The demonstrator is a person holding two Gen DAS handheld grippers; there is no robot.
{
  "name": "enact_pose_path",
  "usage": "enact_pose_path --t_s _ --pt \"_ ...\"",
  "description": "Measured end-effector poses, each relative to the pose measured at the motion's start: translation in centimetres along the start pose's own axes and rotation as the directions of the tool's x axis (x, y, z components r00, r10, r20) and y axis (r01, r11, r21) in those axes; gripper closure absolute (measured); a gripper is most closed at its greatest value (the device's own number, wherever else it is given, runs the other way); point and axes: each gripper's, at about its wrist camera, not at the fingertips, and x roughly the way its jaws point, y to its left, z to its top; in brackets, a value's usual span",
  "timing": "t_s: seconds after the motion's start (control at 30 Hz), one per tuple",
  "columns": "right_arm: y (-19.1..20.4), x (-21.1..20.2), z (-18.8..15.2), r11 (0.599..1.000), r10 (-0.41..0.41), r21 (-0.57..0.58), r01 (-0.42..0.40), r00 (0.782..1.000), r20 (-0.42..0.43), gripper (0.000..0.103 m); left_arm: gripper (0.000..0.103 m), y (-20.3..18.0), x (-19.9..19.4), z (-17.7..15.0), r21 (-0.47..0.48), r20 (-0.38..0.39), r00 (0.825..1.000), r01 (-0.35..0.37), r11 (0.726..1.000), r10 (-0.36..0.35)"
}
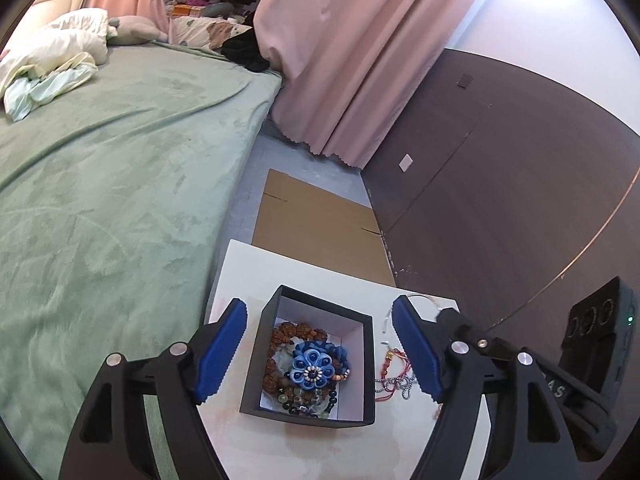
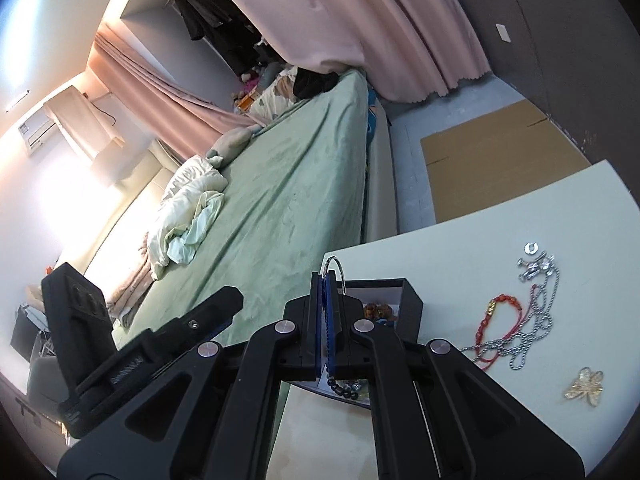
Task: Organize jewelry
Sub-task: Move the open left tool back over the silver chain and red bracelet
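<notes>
A: We start big. In the left wrist view the bed [image 1: 112, 168] under its green cover fills the left half of the frame, pink curtains [image 1: 344, 60] hang at upper centre, and a dark brown wall panel [image 1: 500, 184] takes the right.

B: We note the same bed in the right wrist view, running from centre toward the upper middle, with flat cardboard [image 2: 492, 160] on the floor at right.

A: Next down, the white table [image 1: 304, 440] at lower centre. On it stands the black box [image 1: 316, 360], open-topped, white inside.

B: And the tools?

A: We see the left gripper [image 1: 320, 352] with its blue pads spread wide, one on either side of the box, neither touching it. The right gripper [image 2: 325, 312] has its pads pressed together at lower centre of its own view, clamped on a thin silver bangle [image 2: 334, 268] that arcs up above the tips, over the box's far edge.

B: Inside the box?

A: A blue flower brooch [image 1: 310, 368] lies on top of brown bead bracelets [image 1: 292, 332], dark and pale beads at the near wall.

B: Loose on the table, lower right of the right wrist view: a silver chain [image 2: 532, 336], a red cord bracelet [image 2: 496, 316], a small gold butterfly brooch [image 2: 584, 390].
</notes>
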Motion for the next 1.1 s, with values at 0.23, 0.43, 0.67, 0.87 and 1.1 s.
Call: enact_pose_path --t_s 0.23,0.43,0.67,0.87,1.1 --pt "-1.2 1.3 -0.3 0.999 0.034 0.041 -0.031 0.996 -0.081 0.066 0.025 -0.1 0.1 -0.1 0.007 -0.001 1.0 -0.006 1.0 0.006" --pt "-3.0 -3.2 0.2 0.999 -0.011 0.046 0.01 1.0 0.013 0.031 0.02 -1.0 0.4 -0.5 0.018 -0.007 1.0 0.01 1.0 -0.009" --pt "-6.0 -6.3 0.5 0.991 -0.106 0.081 0.106 0.994 -0.007 0.031 0.02 -2.8 1.1 -1.3 0.048 -0.023 0.999 0.03 0.998 -0.029" --pt "-7.9 -8.5 0.7 0.983 -0.147 0.107 0.148 0.989 -0.017 0.031 0.02 -4.7 2.1 -2.1 0.086 -0.045 0.998 0.046 0.995 -0.042" --pt "-9.9 -9.9 0.4 0.971 -0.191 0.134 0.197 0.98 -0.052 0.031 0.02 -7.1 3.3 -3.4 0.143 -0.072 0.996 0.067 0.987 -0.057"
